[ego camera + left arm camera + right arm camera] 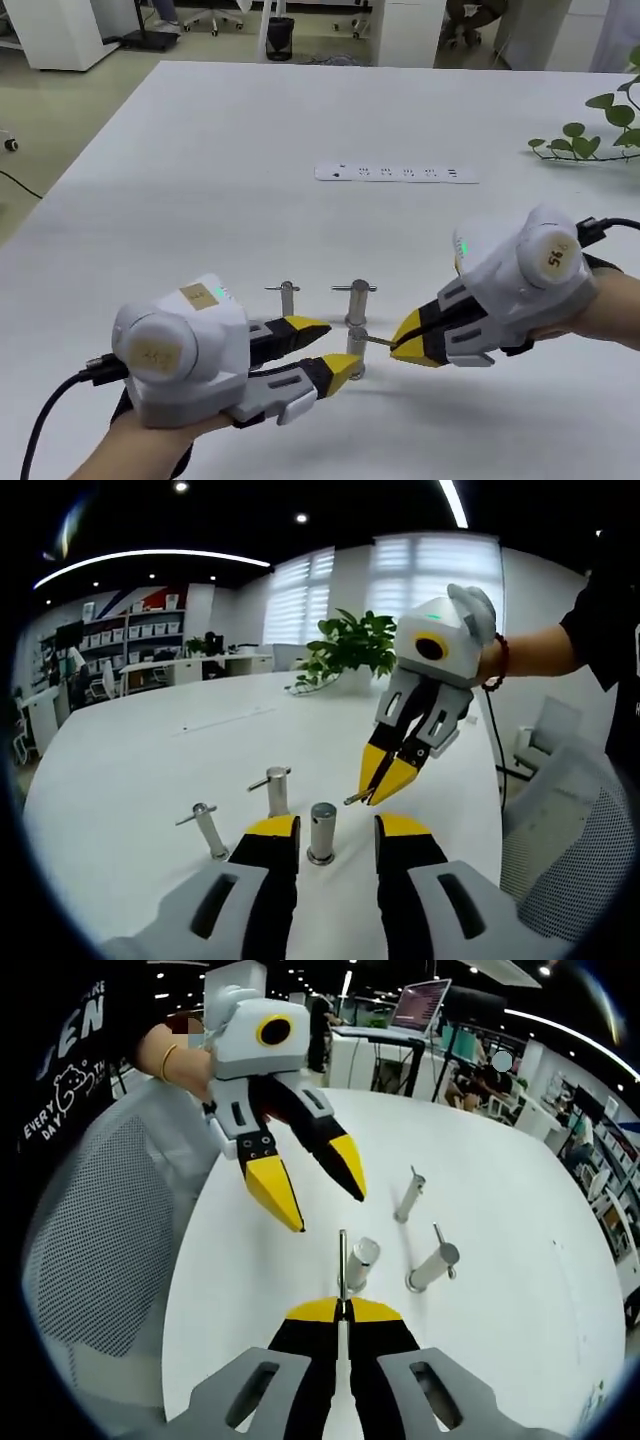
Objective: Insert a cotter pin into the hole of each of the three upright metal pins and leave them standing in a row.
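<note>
left tongs (335, 347): jaws apart | right tongs (400, 346): jaws pinched on cotter pin (378, 342)

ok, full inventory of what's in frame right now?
table: 1, white, under everything
metal pins: 3, silver, upright by the claws; two farther ones hold cotter pins, nearest one bare
loose cotter pin: 1, metallic, in the right claw, tip near the bare pin
power strip: 1, white, mid-table
plant: 1, green, far right of table
left claw: 1, yellow-black, open, jaws either side of nearest pin
right claw: 1, yellow-black, shut on the loose cotter pin
</note>
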Demonstrator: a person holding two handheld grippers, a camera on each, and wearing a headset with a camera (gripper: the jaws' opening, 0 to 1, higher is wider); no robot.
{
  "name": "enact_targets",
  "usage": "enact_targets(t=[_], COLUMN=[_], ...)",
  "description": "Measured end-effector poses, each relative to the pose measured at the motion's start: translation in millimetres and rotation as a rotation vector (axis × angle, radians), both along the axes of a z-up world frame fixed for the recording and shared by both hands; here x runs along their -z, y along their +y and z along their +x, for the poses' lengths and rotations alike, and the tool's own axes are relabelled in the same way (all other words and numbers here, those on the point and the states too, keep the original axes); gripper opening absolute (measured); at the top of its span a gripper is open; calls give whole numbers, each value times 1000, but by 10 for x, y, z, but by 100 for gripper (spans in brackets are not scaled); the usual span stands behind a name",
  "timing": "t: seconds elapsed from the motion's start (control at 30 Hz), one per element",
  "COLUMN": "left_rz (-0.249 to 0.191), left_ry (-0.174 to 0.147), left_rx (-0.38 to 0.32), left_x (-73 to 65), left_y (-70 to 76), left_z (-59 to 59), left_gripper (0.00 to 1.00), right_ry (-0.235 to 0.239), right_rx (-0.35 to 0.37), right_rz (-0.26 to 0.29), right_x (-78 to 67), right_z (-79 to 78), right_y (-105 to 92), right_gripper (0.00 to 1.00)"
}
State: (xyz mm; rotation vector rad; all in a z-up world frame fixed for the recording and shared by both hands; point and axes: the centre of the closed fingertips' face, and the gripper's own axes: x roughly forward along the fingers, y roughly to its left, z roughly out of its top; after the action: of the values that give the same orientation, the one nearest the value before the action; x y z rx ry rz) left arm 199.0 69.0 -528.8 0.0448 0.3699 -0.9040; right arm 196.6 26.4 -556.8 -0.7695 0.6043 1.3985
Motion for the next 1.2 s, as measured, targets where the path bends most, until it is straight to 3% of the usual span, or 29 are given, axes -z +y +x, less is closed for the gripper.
enact_targets(t=[0.33,0.83,1.2], left_rz=[53,111,113], left_ry=[14,51,82], left_rx=[-32,-68,-87], left_x=[175,410,531], left_y=[-73,-150,-201], left_z=[78,209,257], left_gripper=[29,26,19], right_ry=[-7,-14,-12], right_rx=[33,36,30], right_rz=[-58,-85,-94], right_x=[107,188,220], right_z=[97,163,177], right_y=[-130,-157,-144], right_gripper=[0,0,0])
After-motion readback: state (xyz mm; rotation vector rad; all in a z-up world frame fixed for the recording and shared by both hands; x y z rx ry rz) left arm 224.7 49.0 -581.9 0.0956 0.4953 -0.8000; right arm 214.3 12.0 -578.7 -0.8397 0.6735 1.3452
